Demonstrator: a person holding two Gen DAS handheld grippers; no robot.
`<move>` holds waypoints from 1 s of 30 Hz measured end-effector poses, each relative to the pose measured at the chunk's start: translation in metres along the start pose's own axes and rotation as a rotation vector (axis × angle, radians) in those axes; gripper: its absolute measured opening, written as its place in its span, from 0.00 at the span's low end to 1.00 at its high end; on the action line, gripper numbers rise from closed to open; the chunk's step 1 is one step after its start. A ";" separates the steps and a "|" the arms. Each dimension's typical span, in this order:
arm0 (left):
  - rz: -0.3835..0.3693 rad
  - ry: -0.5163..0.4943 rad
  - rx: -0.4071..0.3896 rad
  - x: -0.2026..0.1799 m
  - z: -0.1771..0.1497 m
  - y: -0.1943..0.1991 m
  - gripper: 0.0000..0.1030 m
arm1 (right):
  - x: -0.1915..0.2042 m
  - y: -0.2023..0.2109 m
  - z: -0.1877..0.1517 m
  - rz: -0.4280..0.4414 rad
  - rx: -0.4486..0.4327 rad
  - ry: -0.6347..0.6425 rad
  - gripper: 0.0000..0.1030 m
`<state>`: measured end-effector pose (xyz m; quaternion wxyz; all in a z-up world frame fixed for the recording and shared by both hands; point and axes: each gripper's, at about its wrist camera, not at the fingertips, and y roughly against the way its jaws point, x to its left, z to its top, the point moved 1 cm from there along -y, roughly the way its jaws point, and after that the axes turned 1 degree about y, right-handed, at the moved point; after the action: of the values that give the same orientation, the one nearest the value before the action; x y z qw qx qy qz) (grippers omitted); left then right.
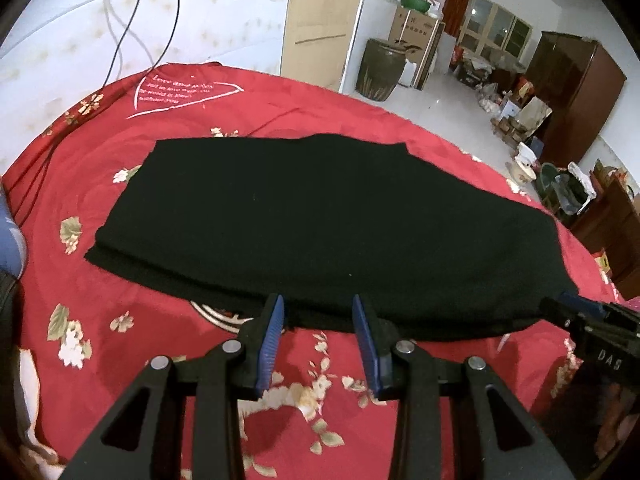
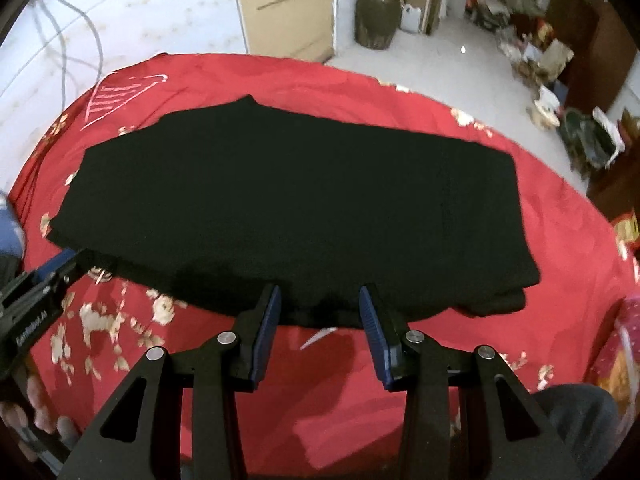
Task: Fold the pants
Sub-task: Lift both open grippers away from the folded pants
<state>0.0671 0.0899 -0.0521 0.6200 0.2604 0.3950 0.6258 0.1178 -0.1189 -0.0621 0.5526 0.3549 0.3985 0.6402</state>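
Pants, black and folded into a long flat stack, lie across the middle of a red flowered bedspread, their near edge running from nine to three o'clock just past both sets of fingertips. The left gripper hangs with its blue pads spread and nothing between them. The right gripper is likewise spread and empty. Bare red cloth lies open at six o'clock under both tools and in a band beyond the far edge at twelve.

Only the left wrist view shows a white heart with lettering at eleven o'clock sharply. Only the right wrist view shows the stack's bunched corner at three o'clock and fingers at eight o'clock.
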 end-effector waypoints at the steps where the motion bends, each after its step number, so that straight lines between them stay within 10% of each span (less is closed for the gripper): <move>1: 0.000 -0.001 -0.005 0.000 -0.002 0.005 0.37 | 0.001 0.006 -0.003 0.004 -0.009 0.005 0.41; 17: 0.003 0.090 -0.017 0.028 -0.017 0.013 0.44 | 0.027 0.013 -0.017 0.032 -0.025 0.087 0.41; 30: 0.014 0.461 -0.047 0.125 -0.018 -0.018 0.58 | 0.046 -0.026 -0.013 0.078 0.039 0.114 0.41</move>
<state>0.0505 0.2079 -0.0977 0.5149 0.0986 0.5096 0.6822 0.1106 -0.0727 -0.0903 0.4967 0.3439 0.4274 0.6726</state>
